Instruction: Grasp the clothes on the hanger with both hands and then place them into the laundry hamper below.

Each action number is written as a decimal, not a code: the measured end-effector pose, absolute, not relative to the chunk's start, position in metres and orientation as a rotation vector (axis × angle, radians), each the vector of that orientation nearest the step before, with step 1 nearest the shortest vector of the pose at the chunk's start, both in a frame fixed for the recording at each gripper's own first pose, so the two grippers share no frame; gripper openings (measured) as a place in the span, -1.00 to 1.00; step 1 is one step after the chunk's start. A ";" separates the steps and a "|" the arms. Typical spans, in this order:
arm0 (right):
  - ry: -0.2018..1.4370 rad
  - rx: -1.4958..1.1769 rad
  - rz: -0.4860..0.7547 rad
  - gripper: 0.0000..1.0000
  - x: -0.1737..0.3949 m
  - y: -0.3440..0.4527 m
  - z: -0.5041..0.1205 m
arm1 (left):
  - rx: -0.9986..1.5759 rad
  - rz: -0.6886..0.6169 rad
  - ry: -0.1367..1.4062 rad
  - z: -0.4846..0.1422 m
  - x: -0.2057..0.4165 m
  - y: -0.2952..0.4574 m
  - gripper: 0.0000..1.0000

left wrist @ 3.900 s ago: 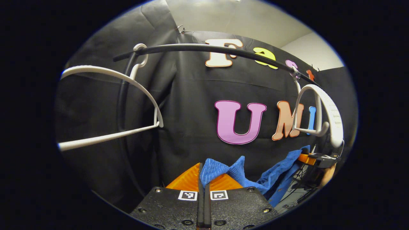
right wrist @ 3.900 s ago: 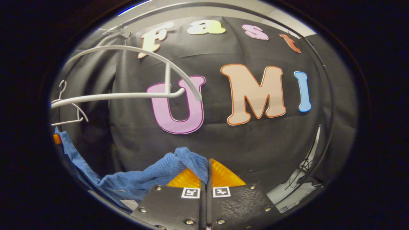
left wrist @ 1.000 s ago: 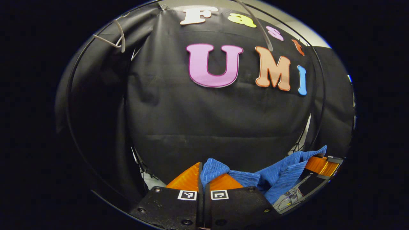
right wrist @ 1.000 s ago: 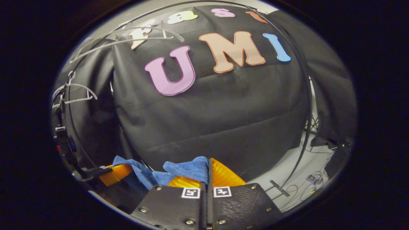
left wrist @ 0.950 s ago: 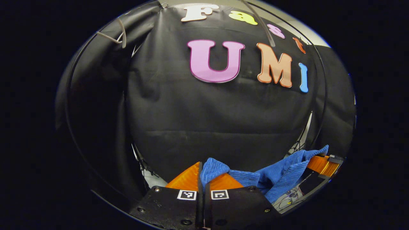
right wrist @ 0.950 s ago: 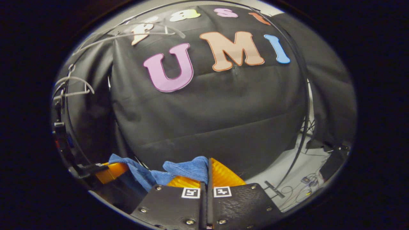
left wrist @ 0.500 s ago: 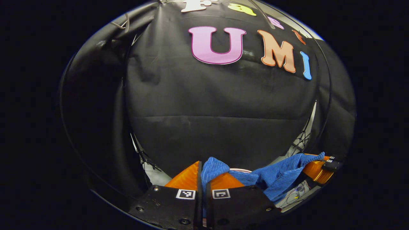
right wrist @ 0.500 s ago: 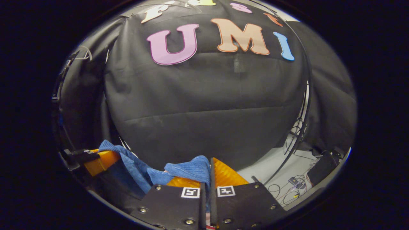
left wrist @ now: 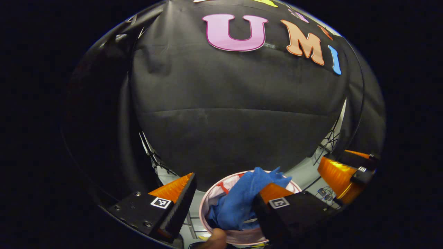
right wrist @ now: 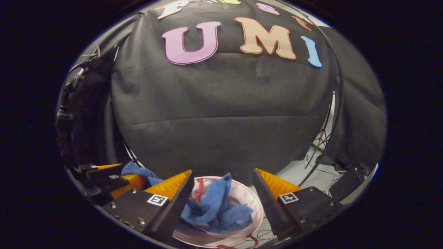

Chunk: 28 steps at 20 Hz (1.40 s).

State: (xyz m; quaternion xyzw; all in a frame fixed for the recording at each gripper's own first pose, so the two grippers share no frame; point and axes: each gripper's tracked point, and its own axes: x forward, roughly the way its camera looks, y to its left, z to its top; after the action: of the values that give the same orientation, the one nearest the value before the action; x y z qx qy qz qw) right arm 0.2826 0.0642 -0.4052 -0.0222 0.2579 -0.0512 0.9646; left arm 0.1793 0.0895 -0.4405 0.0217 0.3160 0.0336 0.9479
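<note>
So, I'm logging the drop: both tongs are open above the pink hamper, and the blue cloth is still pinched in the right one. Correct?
Not quite. The right tongs hold nothing: the right gripper view shows the blue cloth lying loose in the pink hamper. The left tongs are open too.

Clothes [right wrist: 214, 207] in hamper [right wrist: 254, 204] (below tongs [right wrist: 223, 193])

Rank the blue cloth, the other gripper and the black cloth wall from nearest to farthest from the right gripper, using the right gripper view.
From the right gripper:
1. Blue cloth, directly below between the open fingers, in the pink hamper.
2. Left gripper, off to the left.
3. Black cloth wall, behind everything.
</note>
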 end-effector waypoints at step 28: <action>0.120 -0.107 -0.149 1.00 0.193 0.008 -0.130 | 0.066 0.103 0.187 -0.155 0.132 0.034 0.95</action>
State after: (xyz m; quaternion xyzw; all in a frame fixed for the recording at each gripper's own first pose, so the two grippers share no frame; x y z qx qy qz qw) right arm 0.1927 0.0076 -0.1302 -0.0533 0.0601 -0.0743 0.9940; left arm 0.1320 0.0338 -0.1546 0.0328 0.0932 0.0514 0.9938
